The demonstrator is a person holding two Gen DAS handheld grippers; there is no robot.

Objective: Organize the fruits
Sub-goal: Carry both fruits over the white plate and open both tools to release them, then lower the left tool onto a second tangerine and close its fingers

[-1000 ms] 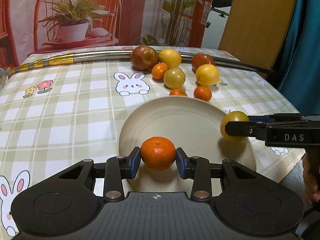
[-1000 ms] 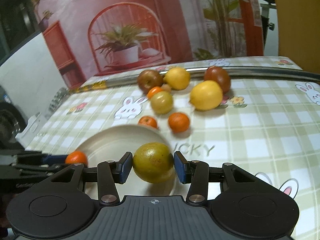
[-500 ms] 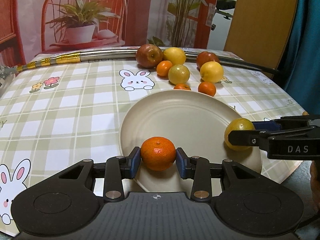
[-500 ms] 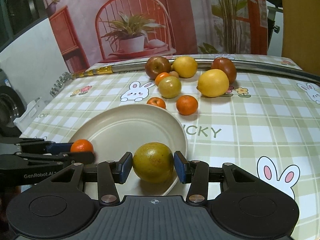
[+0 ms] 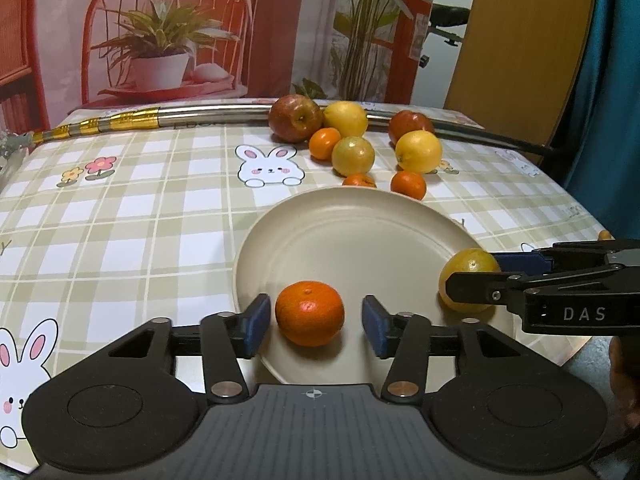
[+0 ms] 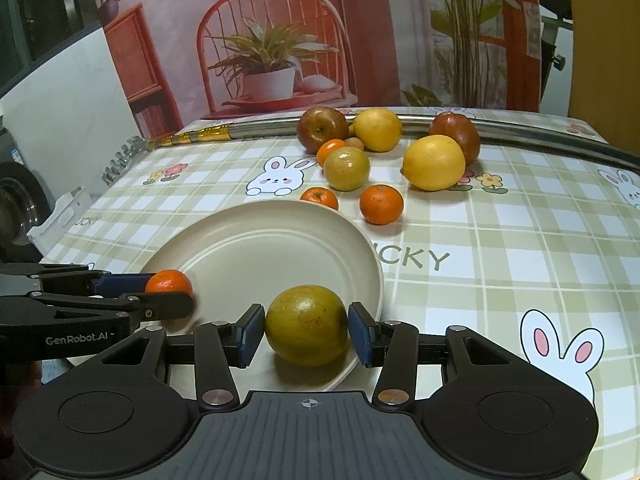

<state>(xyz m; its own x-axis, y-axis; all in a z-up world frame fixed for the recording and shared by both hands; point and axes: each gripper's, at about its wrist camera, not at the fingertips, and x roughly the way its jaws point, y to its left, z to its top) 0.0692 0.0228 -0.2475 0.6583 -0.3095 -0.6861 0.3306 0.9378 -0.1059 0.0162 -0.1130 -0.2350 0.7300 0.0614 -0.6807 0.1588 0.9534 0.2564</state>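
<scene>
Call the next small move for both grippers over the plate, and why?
Probably back both grippers straight off the plate. The left gripper shows gaps either side of the mandarin, which sits on the plate; the right gripper looks just opened around the yellow-green fruit, also resting there. Both look released, and more fruit waits beyond the far rim.

I see even, warm indoor light from above; soft shadows sit under the fruit on the plate (image 5: 344, 240). Both views are sharp, with fisheye bending at the edges.
</scene>
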